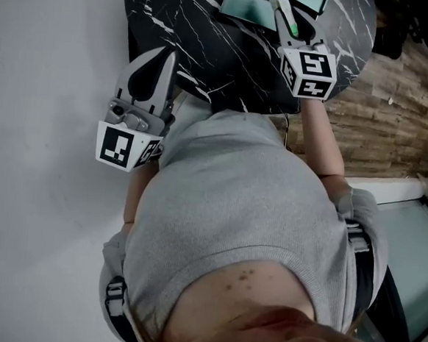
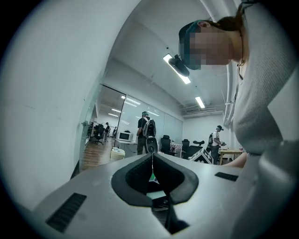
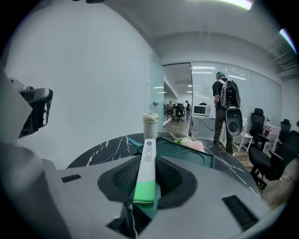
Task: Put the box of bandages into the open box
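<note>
- The left gripper (image 1: pixel 164 58) is at the left of the head view, beside the person's grey sweater (image 1: pixel 241 205). Its tips are near the left edge of the table (image 1: pixel 203 25).
- In its own view, the left gripper (image 2: pixel 152 157) has its 2 jaws pressed together with nothing between them. Beyond them is an office, with a person wearing a backpack (image 2: pixel 145 133) standing there.
- The table is black marble with white veins.
- The teal open box (image 1: pixel 245 7) lies on the table, just left of the right gripper (image 1: pixel 288 21).
- The right gripper (image 3: pixel 147 161) is clenched on the box of bandages (image 3: pixel 145 172). This is a slim white-and-green carton, held edge-on between the 2 jaws.
- The box of bandages (image 1: pixel 281 4) is held above the table at the near side of the open box (image 3: pixel 187 154).
- A lidded tumbler (image 3: pixel 150 123) stands upright beyond the carton's far end, and pale flowers (image 3: pixel 191 144) lie to its right.
</note>
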The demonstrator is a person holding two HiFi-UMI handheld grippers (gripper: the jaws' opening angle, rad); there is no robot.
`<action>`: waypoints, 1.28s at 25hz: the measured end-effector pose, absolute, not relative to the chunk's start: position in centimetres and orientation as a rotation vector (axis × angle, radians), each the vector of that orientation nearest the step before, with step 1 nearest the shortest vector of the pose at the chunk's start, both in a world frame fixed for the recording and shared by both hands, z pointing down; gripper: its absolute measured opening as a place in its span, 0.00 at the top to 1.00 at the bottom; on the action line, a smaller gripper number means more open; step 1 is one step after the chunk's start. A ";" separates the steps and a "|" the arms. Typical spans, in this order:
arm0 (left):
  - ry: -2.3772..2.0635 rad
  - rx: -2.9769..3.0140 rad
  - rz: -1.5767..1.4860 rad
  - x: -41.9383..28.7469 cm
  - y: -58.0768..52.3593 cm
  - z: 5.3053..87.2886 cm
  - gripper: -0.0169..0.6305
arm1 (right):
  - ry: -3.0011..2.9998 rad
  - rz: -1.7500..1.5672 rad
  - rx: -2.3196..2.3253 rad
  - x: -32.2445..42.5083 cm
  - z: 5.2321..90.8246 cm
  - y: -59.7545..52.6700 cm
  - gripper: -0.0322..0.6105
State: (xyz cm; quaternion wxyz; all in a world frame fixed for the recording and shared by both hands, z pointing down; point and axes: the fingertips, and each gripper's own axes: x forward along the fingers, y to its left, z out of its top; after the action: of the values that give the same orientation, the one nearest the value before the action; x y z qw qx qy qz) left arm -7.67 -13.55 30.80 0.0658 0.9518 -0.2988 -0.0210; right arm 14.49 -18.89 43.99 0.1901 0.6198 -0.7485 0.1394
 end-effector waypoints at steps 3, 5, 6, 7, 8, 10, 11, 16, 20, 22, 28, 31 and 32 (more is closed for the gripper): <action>-0.938 2.851 -0.060 -8.2 -13.3 31.1 0.95 | -2.120 0.371 1.695 13.5 44.3 -19.4 0.72; -0.962 2.841 -0.053 -8.5 -13.0 31.4 0.95 | -2.136 0.364 1.666 13.0 44.5 -19.6 0.72; -0.975 2.836 -0.050 -8.6 -13.0 31.5 0.95 | -2.143 0.363 1.653 12.7 44.5 -19.8 0.72; -0.986 2.831 -0.047 -8.8 -12.9 31.6 0.95 | -2.150 0.361 1.641 12.5 44.6 -19.9 0.72; -0.998 2.826 -0.044 -8.9 -12.8 31.6 0.95 | -2.156 0.359 1.630 12.3 44.7 -20.1 0.72; -1.021 2.817 -0.039 -9.2 -12.6 31.7 0.95 | -2.162 0.347 1.612 12.1 44.8 -20.4 0.72; -1.032 2.812 -0.038 -9.4 -12.5 31.7 0.95 | -2.164 0.340 1.603 12.0 44.8 -20.6 0.72; -1.078 2.791 -0.042 -9.7 -12.1 31.9 0.95 | -2.181 0.325 1.552 11.4 45.3 -21.0 0.72; -1.116 2.772 -0.040 -10.2 -11.7 32.3 0.95 | -2.213 0.340 1.512 10.7 45.8 -21.4 0.72; -1.132 2.766 -0.043 -10.4 -11.5 32.3 0.95 | -2.222 0.349 1.492 10.4 46.1 -21.6 0.72; -1.167 2.748 -0.036 -10.9 -11.1 32.4 0.95 | -2.228 0.362 1.460 10.0 47.0 -22.3 0.72; -1.171 2.752 -0.052 -10.9 -11.3 32.2 0.95 | -2.224 0.362 1.447 10.1 47.4 -22.5 0.72; -1.170 2.752 -0.051 -10.9 -11.3 32.3 0.95 | -2.222 0.362 1.442 10.1 47.5 -22.5 0.72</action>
State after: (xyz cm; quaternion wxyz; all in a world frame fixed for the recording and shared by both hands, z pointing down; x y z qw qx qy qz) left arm -10.90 -11.27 32.26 0.0752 0.9175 -0.3901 -0.0169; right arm 10.10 -22.50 47.53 0.2318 0.5245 -0.8086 0.1318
